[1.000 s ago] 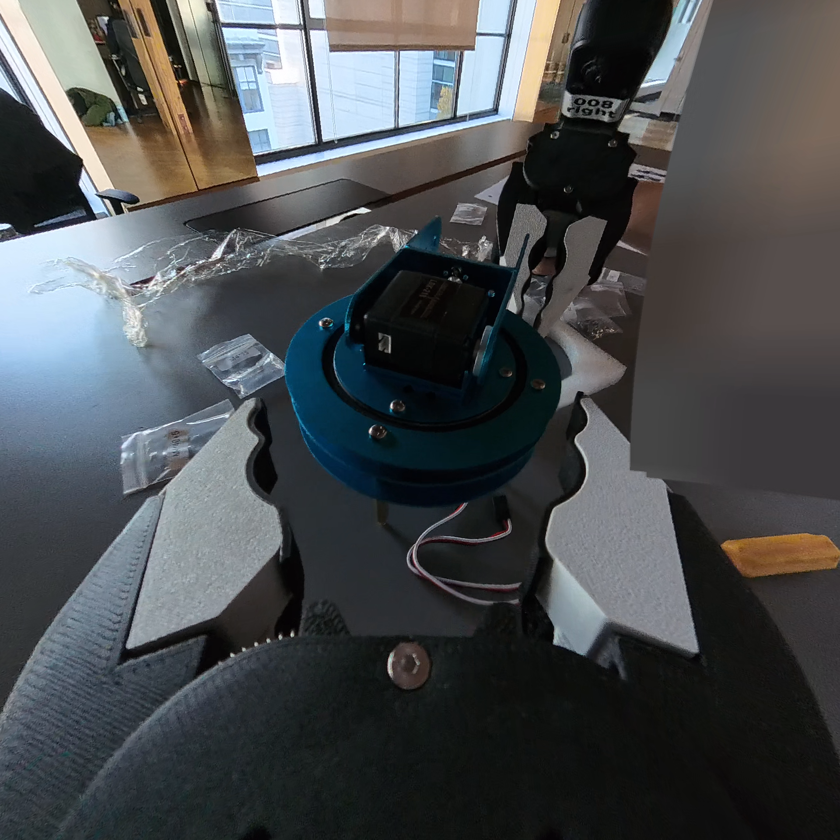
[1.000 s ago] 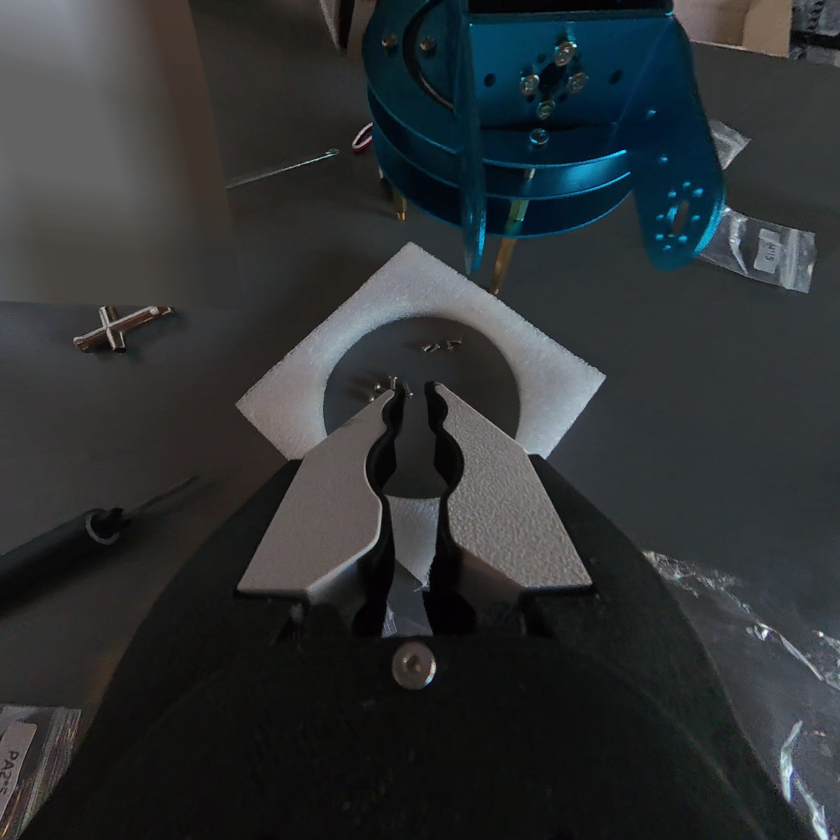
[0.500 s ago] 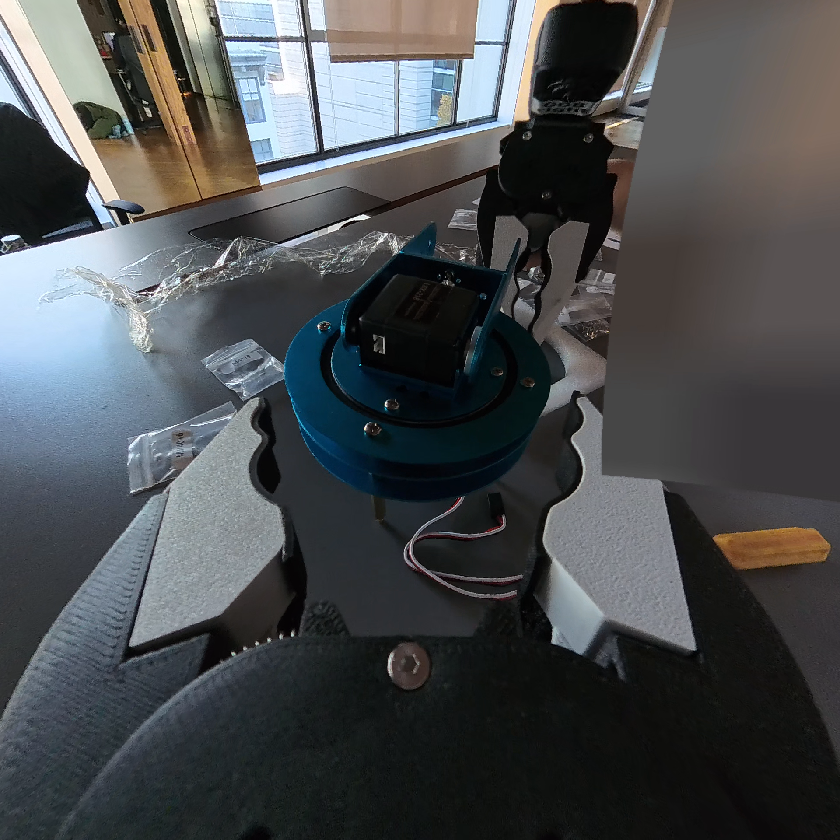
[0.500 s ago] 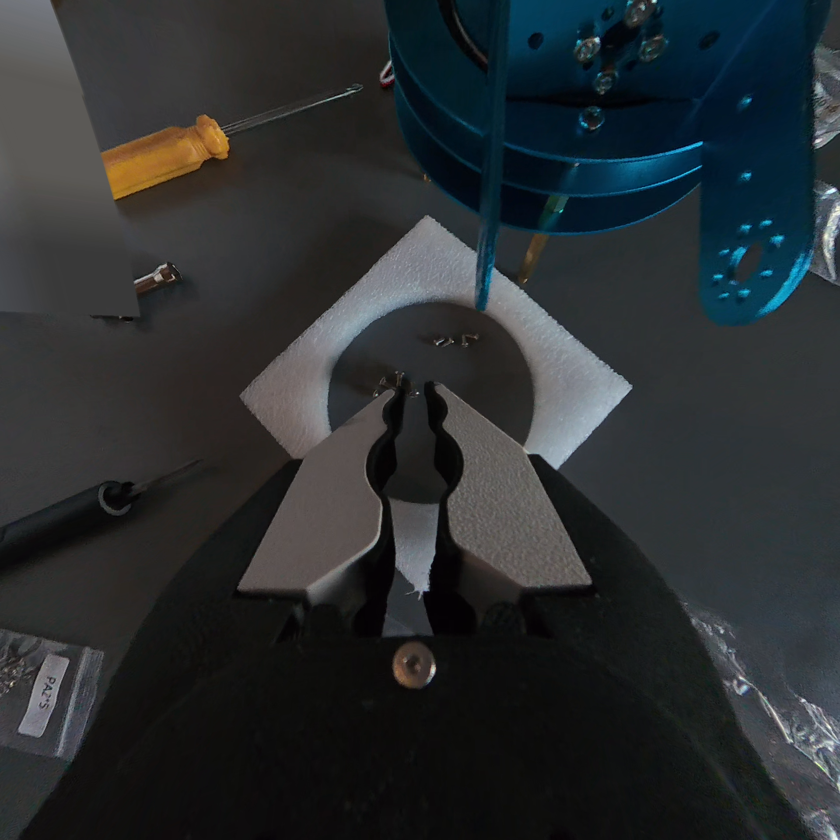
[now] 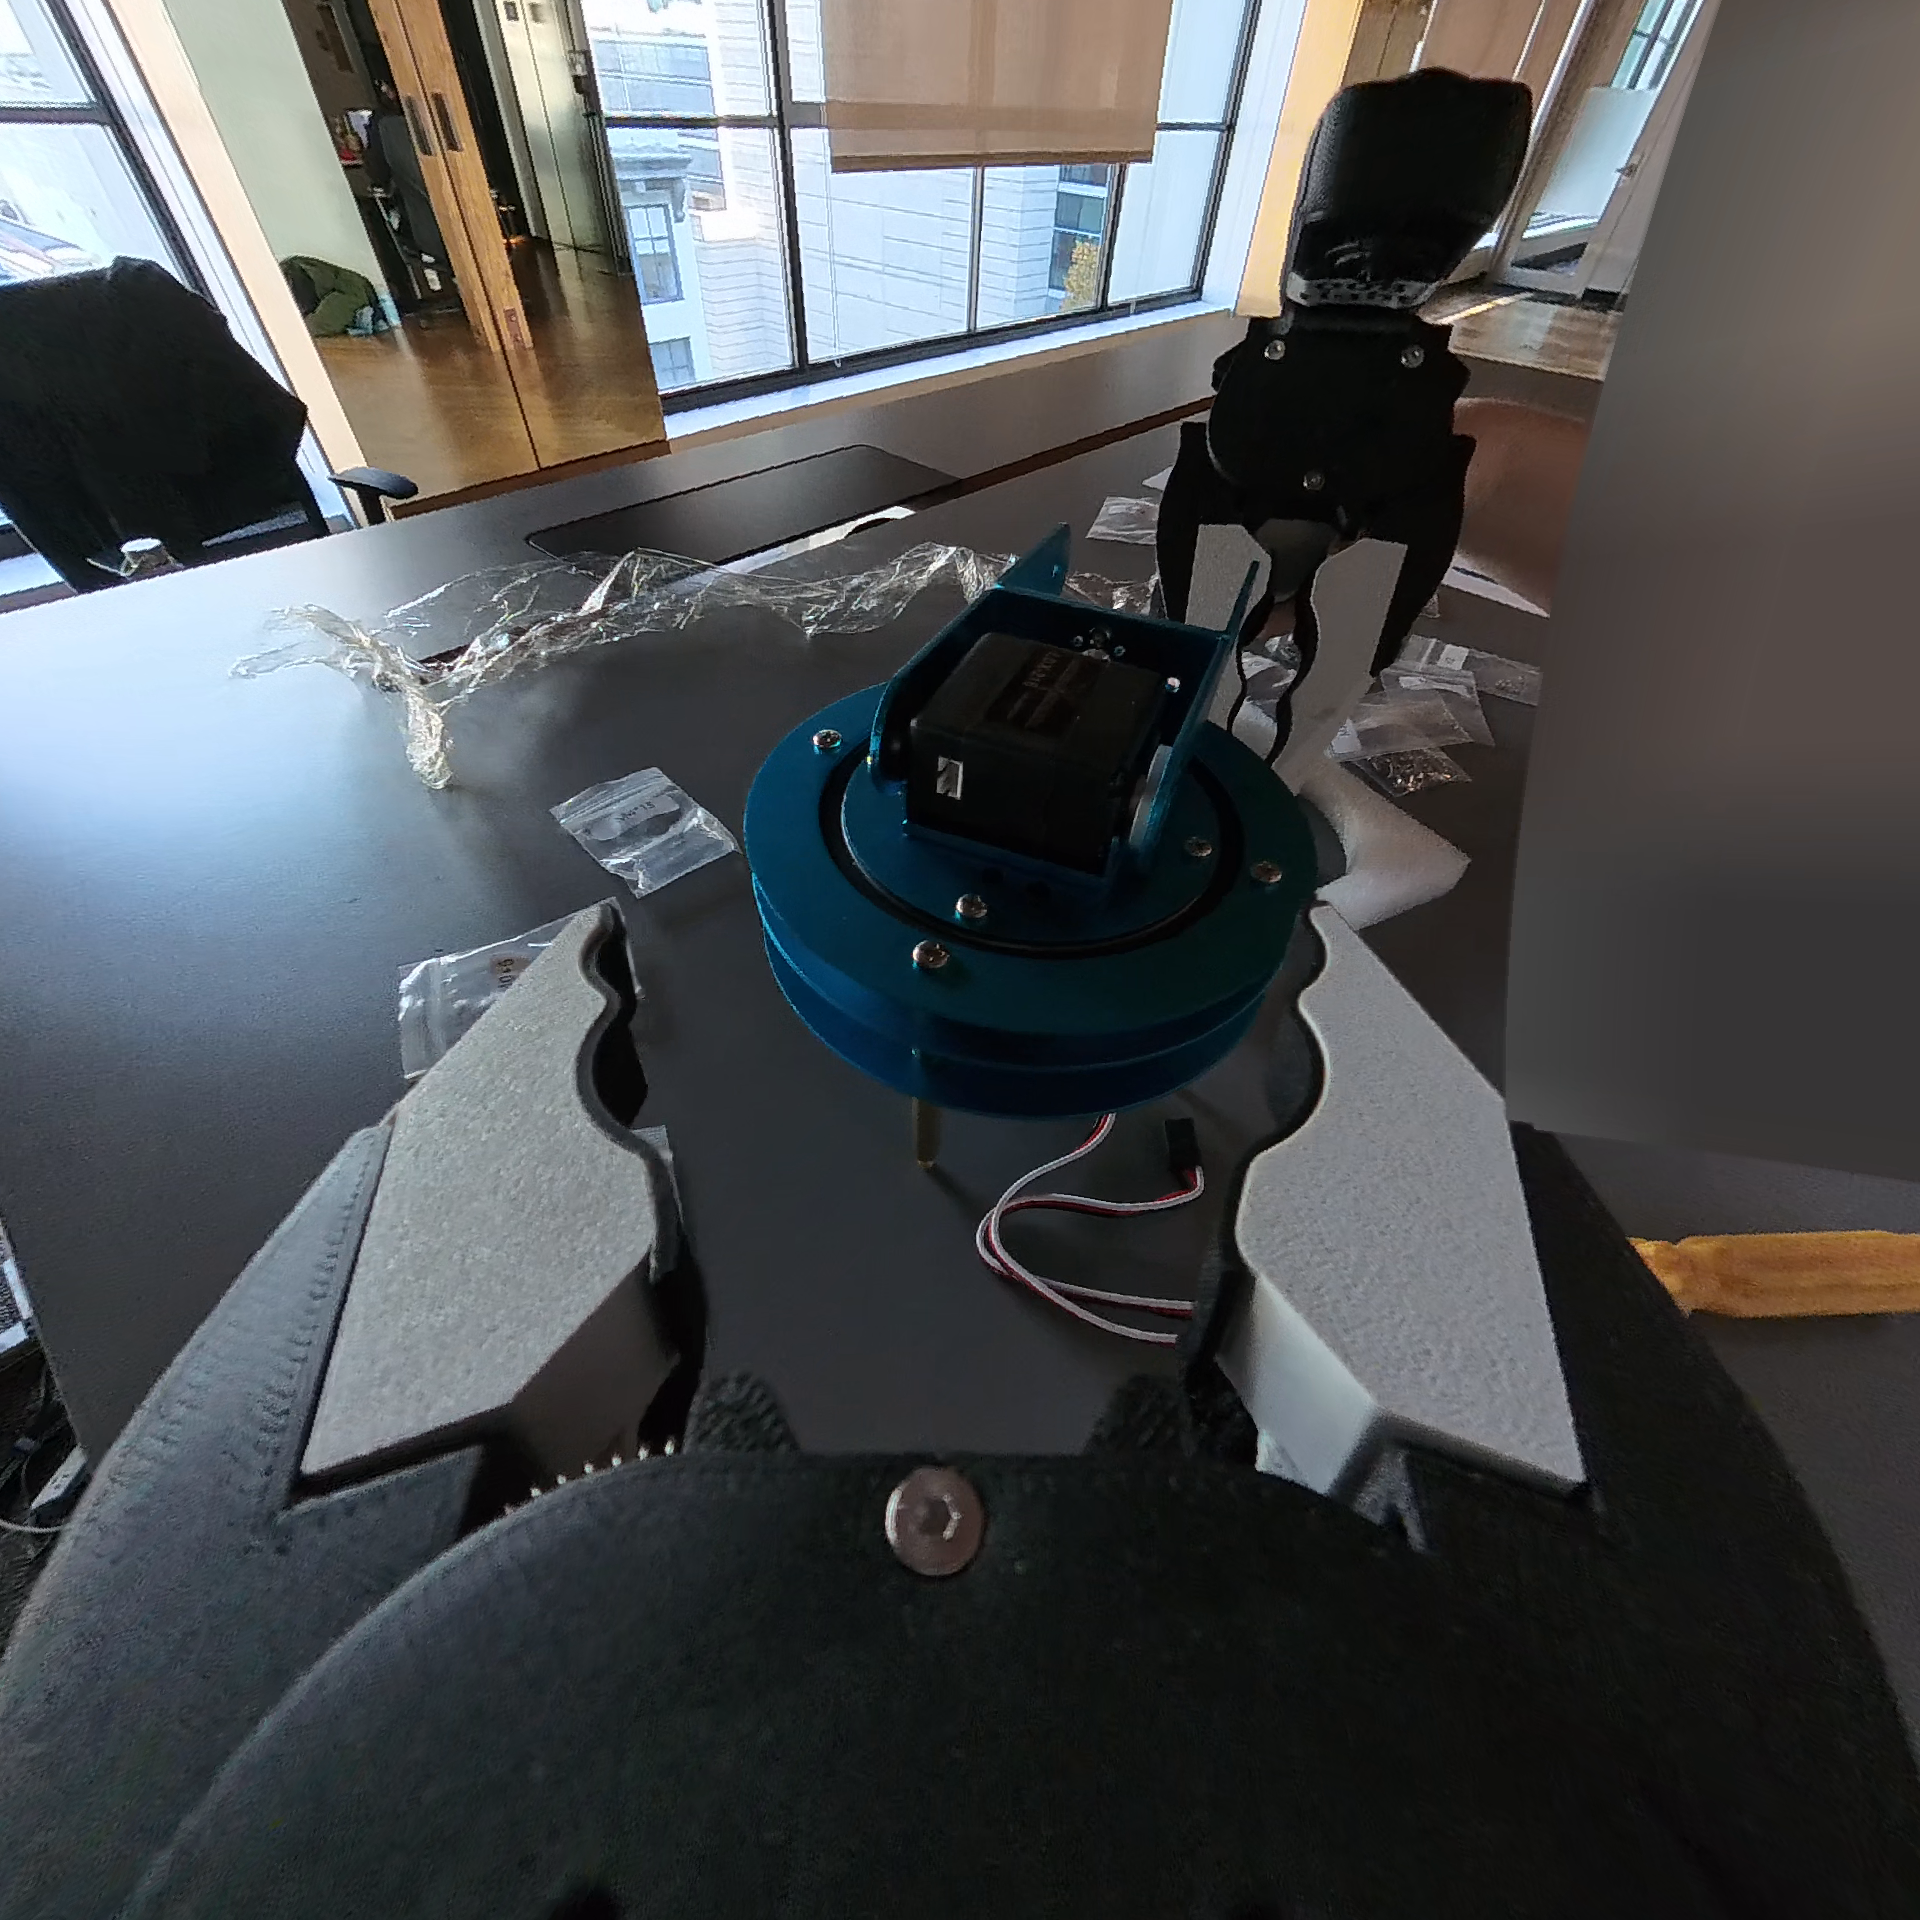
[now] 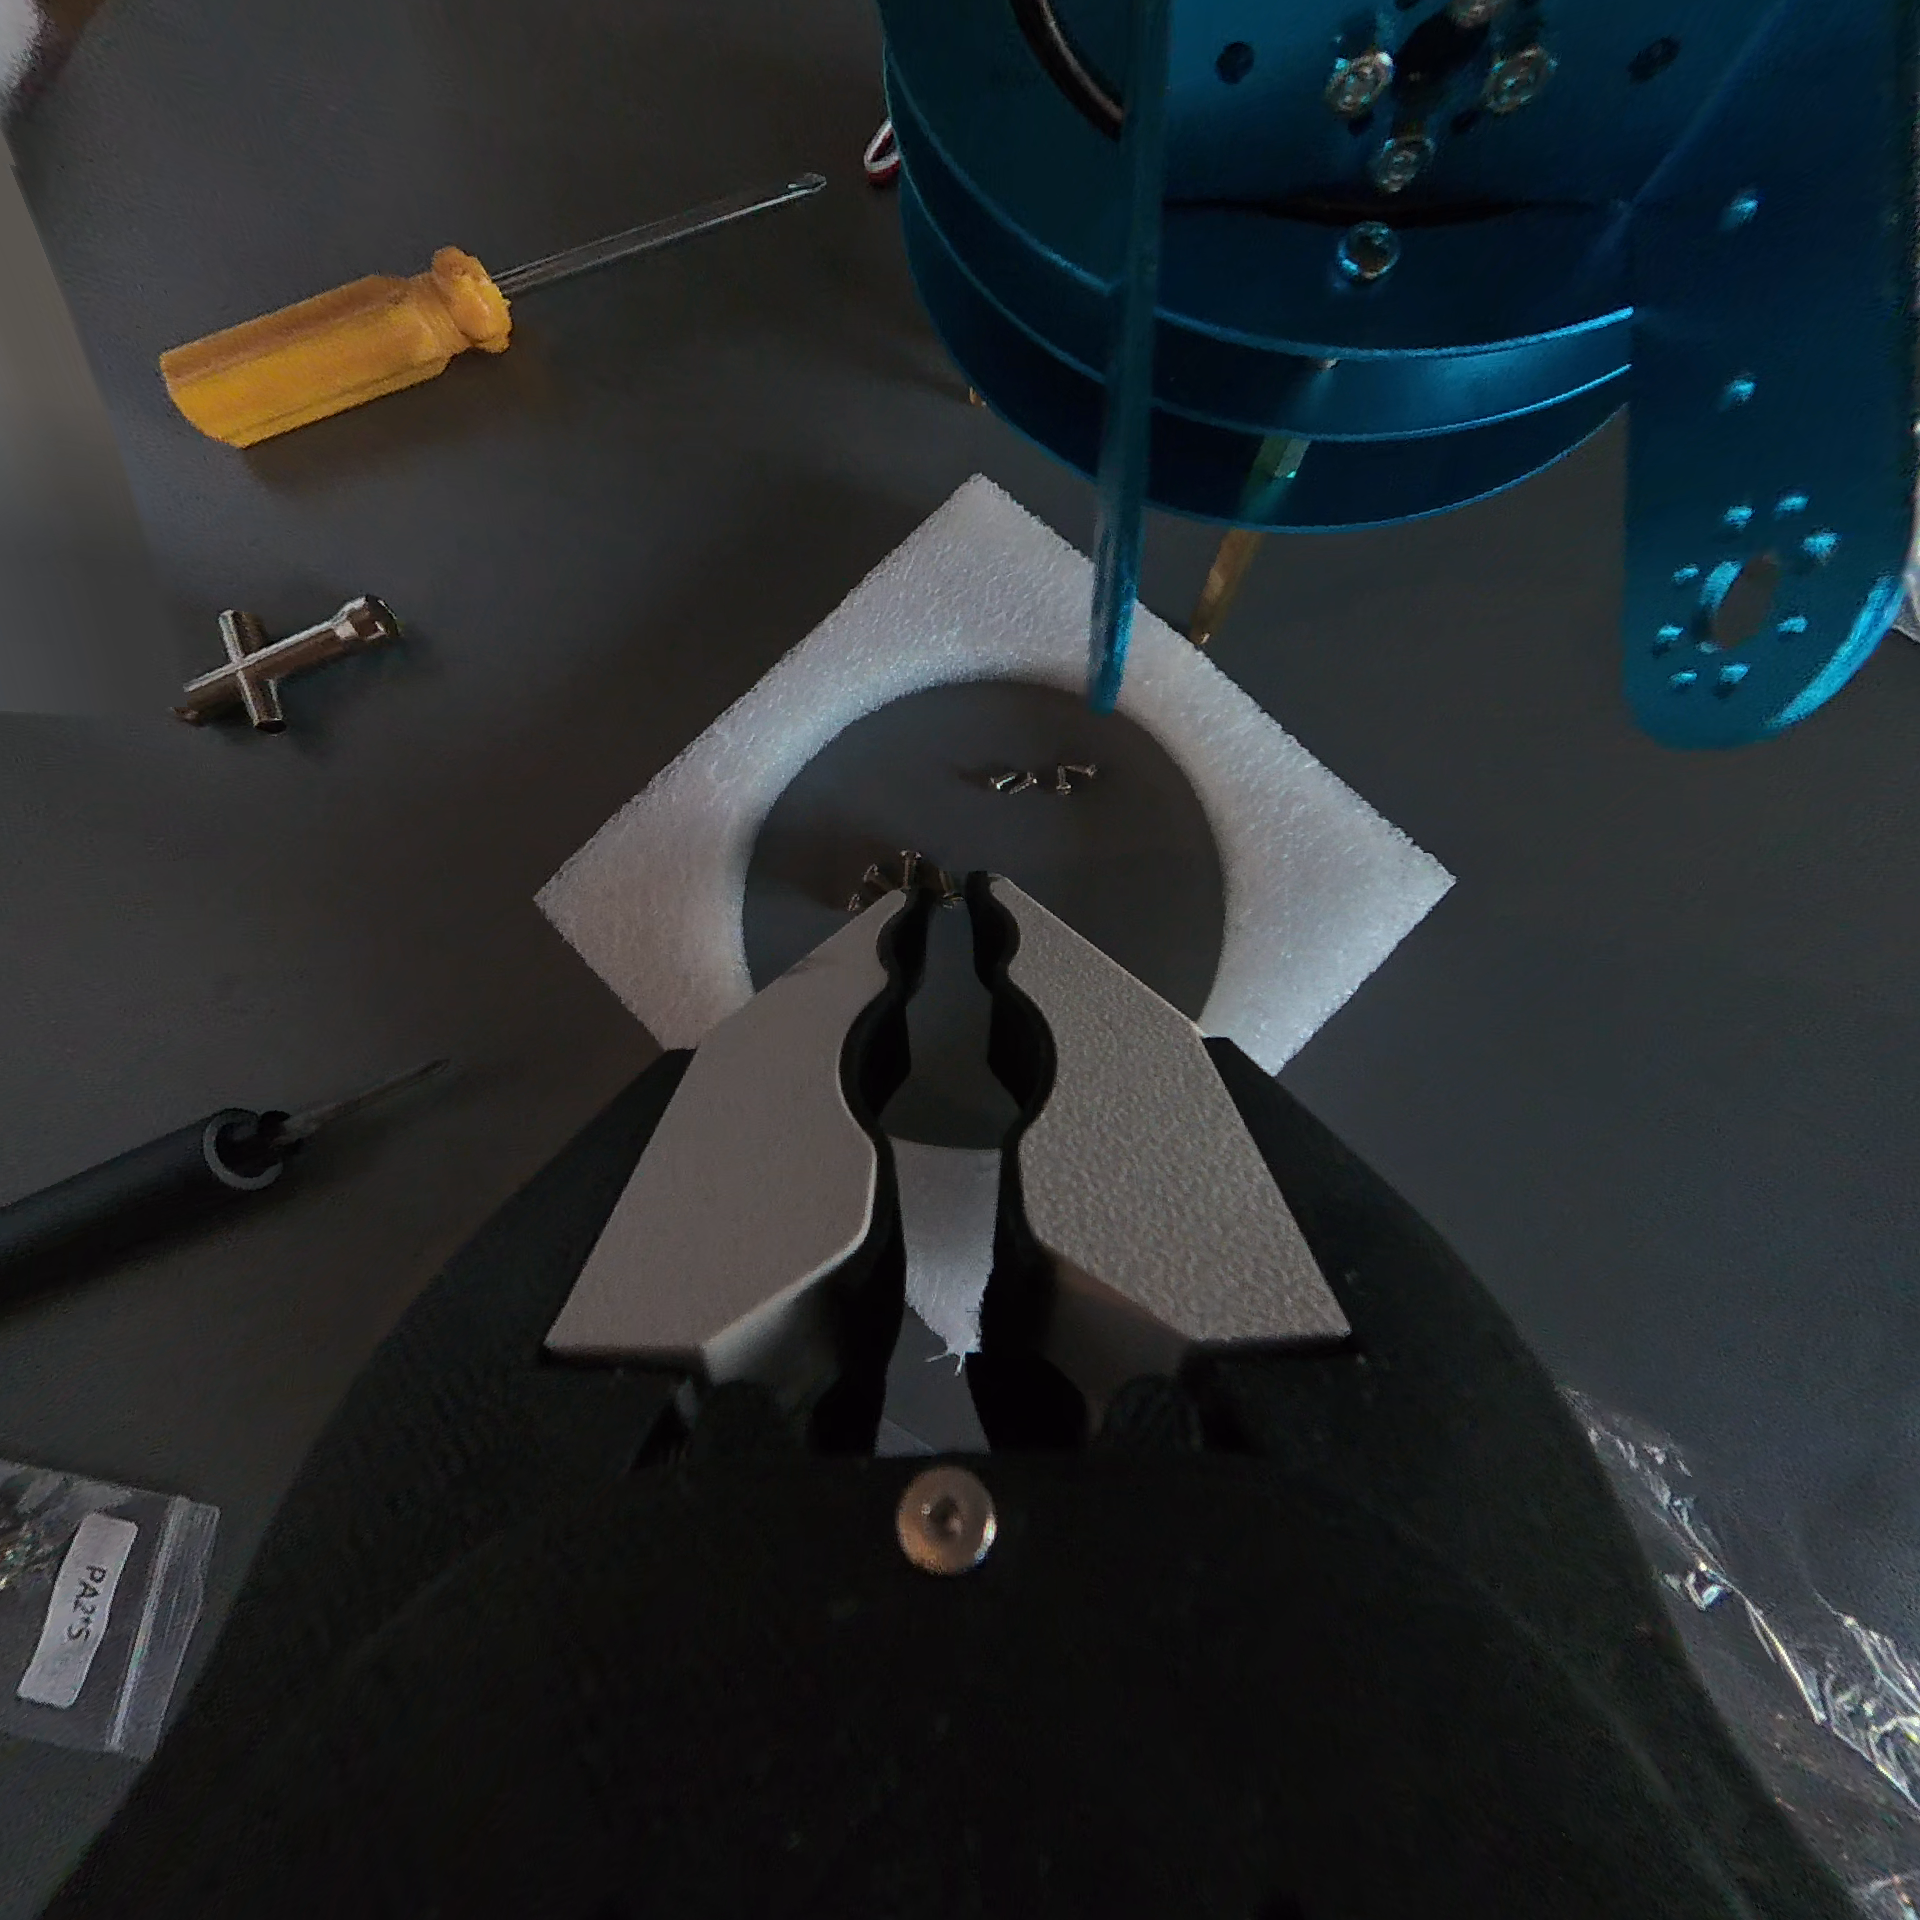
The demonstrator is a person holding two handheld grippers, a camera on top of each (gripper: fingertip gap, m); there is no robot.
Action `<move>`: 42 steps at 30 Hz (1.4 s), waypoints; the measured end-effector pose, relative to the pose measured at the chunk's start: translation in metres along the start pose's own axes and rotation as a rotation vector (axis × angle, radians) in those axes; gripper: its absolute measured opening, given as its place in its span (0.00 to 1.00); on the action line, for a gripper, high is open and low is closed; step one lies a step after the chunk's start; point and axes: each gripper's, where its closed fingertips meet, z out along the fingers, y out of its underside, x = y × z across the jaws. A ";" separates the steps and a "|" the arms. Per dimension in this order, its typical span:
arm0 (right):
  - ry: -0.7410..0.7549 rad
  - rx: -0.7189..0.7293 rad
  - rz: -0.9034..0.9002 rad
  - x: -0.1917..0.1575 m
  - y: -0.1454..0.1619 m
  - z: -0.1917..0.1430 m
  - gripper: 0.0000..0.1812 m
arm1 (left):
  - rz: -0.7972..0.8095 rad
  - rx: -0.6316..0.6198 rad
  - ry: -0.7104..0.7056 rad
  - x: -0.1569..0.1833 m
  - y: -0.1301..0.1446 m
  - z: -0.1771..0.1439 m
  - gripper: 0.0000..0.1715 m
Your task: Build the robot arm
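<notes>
A blue round base (image 5: 1029, 966) on brass legs carries a black servo (image 5: 1029, 758) in a blue bracket. My left gripper (image 5: 963, 914) is open and empty, its fingers on either side of the base's near rim, not touching it. Behind the base lies a white foam square (image 6: 935, 623) with a round hole. My right gripper (image 6: 948, 891) points down into that hole, jaws almost together, tips beside several tiny screws (image 6: 883, 873). I cannot tell whether a screw is pinched. The right gripper also shows in the left wrist view (image 5: 1283, 717).
A yellow screwdriver (image 6: 332, 353), a metal cross wrench (image 6: 270, 665) and a black screwdriver (image 6: 125, 1195) lie left of the foam. More screws (image 6: 1039, 777) lie in the hole. Small parts bags (image 5: 644, 826), crumpled plastic wrap (image 5: 623, 603) and the servo wire (image 5: 1081, 1216) lie around the base. One gripper's finger ends stand about 15 cm off the other's. The right tips stand about 5 cm off the white foam square (image 6: 935, 623).
The right wrist view has tilted and drawn closer to the blue base, and the yellow screwdriver has come into sight. The jaws of both grippers have stayed as they were.
</notes>
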 end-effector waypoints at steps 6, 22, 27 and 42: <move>0.014 -0.024 -0.008 0.000 0.002 0.000 0.02 | 0.011 0.045 -0.066 -0.002 -0.012 -0.012 0.70; 0.367 0.171 -0.157 -0.036 -0.075 -0.058 0.02 | -0.303 0.128 0.070 0.088 -0.004 -0.042 0.17; 0.380 0.274 -0.019 -0.073 -0.115 -0.034 0.02 | -0.312 0.133 0.235 0.126 -0.010 -0.032 0.16; 0.729 0.314 0.103 -0.089 -0.162 0.006 0.02 | -0.481 0.029 0.577 0.141 -0.017 -0.045 0.11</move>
